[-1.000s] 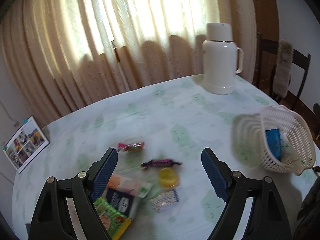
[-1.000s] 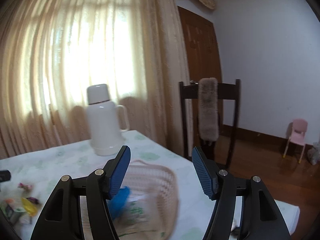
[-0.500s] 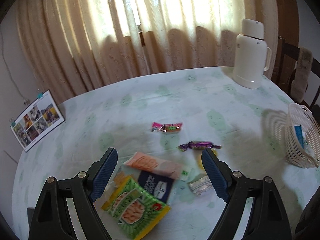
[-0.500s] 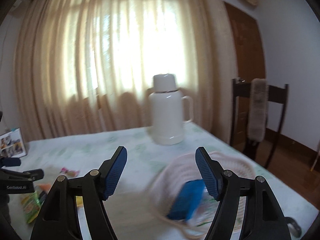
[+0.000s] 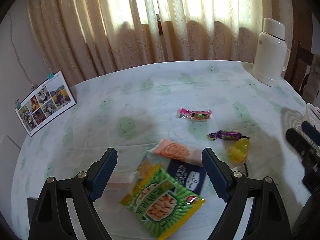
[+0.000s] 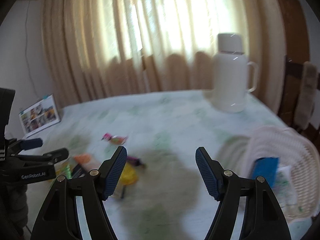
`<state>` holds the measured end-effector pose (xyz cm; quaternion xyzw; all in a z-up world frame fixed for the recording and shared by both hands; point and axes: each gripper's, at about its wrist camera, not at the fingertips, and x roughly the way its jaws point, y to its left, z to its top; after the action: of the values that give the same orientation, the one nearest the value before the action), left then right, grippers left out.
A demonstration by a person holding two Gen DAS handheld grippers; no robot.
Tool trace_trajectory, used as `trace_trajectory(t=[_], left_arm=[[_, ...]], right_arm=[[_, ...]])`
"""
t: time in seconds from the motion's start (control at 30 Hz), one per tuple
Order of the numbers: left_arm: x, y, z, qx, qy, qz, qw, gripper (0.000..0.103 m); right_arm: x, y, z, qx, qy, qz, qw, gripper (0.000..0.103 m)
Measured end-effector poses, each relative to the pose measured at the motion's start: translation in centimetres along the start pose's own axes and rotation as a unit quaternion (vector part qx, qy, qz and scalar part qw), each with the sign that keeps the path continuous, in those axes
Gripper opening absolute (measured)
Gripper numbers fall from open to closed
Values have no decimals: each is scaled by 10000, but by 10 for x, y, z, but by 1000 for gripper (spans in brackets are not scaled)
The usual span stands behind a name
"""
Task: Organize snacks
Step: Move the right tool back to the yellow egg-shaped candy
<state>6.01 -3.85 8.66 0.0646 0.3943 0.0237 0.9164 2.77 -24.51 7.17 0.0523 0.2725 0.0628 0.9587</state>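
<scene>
A glossy green bag (image 5: 163, 201) lay crinkled on the patterned cloth (image 5: 140, 100) beneath the left gripper (image 5: 159, 173), jaws spread, empty. A dark pouch (image 5: 187, 177), peach pack (image 5: 176, 152), yellow cup (image 5: 239, 150) and twisted purple sweet (image 5: 224, 135) crowded beside it. The right gripper (image 6: 161, 173) — jaws just widened, empty — hung left of the woven white basket (image 6: 300, 156).

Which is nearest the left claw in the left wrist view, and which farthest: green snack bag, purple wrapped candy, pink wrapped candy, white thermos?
1. Green snack bag: between the open left claw fingers, at the bottom.
2. Purple wrapped candy: right of centre, mid-table.
3. Pink wrapped candy: just beyond the purple one.
4. White thermos: far right corner, by the curtain.
</scene>
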Motion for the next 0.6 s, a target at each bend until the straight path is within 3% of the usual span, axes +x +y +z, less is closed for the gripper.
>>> trace_trajectory(t=[0.17,0.47,0.6], left_arm=[[6,15,-3,-111,65,68,9999,84],[17,51,-6,-448,194,224,9986,84],[22,78,-5,-782,257,326,9961,84]], right_arm=[[23,17,-7,-164,456,318,9983,72],[51,40,-13,-429,854,393,9946,72],[63,53,-15,-686,1053,447,9911,59]])
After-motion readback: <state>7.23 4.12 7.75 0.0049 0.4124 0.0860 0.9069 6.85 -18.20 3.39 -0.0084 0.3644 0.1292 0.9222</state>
